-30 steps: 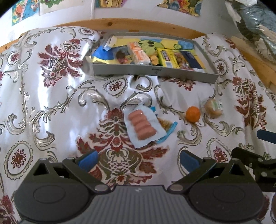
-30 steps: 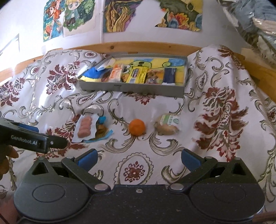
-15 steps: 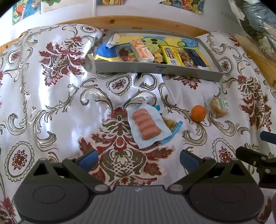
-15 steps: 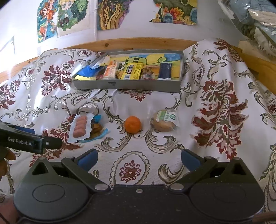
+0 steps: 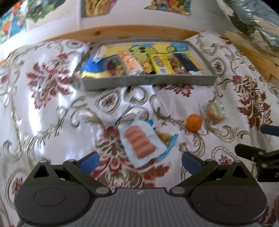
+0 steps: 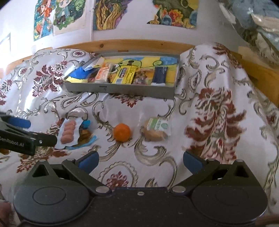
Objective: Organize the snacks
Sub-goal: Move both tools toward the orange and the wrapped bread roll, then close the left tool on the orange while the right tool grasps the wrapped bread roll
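A pack of pink sausages (image 5: 140,143) (image 6: 68,132) lies on the patterned cloth, on top of a blue-edged snack bag (image 5: 165,139) (image 6: 85,135). To its right sit an orange (image 5: 193,122) (image 6: 122,132) and a wrapped bun (image 5: 214,111) (image 6: 155,130). A grey tray (image 5: 148,80) (image 6: 120,89) at the back holds several snack packs. My left gripper (image 5: 139,161) is open just short of the sausages, which lie between its fingers' lines. My right gripper (image 6: 140,159) is open, a little short of the orange and bun, holding nothing.
A wooden rail (image 6: 122,45) and a wall with posters (image 6: 111,14) run behind the tray. The cloth (image 6: 218,108) rises in a fold at the right. Each gripper shows at the edge of the other's view: the left gripper (image 6: 26,138) and the right gripper (image 5: 258,157).
Both grippers have moved forward and lower towards the cloth; the sausages, orange and bun look larger and nearer. The left view is blurred by motion. Nothing was taken hold of.
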Tool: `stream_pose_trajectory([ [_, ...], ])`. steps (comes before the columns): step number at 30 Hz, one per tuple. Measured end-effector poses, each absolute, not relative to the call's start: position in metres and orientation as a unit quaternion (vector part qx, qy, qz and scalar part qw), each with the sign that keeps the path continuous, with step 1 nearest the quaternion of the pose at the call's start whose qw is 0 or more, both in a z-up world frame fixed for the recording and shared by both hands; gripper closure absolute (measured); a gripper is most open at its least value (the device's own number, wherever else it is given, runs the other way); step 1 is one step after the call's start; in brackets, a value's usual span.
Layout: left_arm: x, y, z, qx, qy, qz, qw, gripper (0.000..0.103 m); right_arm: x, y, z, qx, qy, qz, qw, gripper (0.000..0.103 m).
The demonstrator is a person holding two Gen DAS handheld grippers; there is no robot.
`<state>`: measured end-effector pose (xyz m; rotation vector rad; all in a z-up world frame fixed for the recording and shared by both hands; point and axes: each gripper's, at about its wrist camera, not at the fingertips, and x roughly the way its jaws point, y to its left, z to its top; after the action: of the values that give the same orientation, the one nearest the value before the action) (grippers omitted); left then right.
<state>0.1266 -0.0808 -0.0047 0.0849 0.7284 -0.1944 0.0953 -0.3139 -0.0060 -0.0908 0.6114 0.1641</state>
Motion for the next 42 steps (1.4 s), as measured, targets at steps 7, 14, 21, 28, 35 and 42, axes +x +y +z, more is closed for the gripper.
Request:
stream_pose_trajectory([
  [7, 0.144, -0.096, 0.004, 0.089, 0.321, -0.127, 0.934, 0.0, 0.128, -0.314, -0.002, -0.098, 0.265, 0.086, 0.955, 0.001],
  [14, 0.173, -0.111, 0.008, 0.125, 0.305, -0.138, 0.934, 0.0, 0.181, -0.328, 0.003, -0.126, 0.247, 0.108, 0.955, 0.001],
  [21, 0.191, -0.133, -0.003, 0.181, 0.298, -0.203, 0.915, 0.0, 0.199, -0.318, -0.017, -0.228, 0.272, 0.148, 0.923, 0.001],
  [28, 0.204, -0.158, -0.023, 0.2, 0.297, -0.265, 0.895, 0.0, 0.197, -0.314, -0.039, -0.269, 0.292, 0.168, 0.902, 0.007],
  [35, 0.215, -0.164, -0.038, 0.213, 0.303, -0.29, 0.882, 0.004, 0.198, -0.319, -0.05, -0.26, 0.284, 0.177, 0.906, 0.013],
  [42, 0.224, -0.168, -0.04, 0.203, 0.314, -0.308, 0.875, 0.02, 0.189, -0.309, -0.058, -0.319, 0.237, 0.18, 0.9, 0.011],
])
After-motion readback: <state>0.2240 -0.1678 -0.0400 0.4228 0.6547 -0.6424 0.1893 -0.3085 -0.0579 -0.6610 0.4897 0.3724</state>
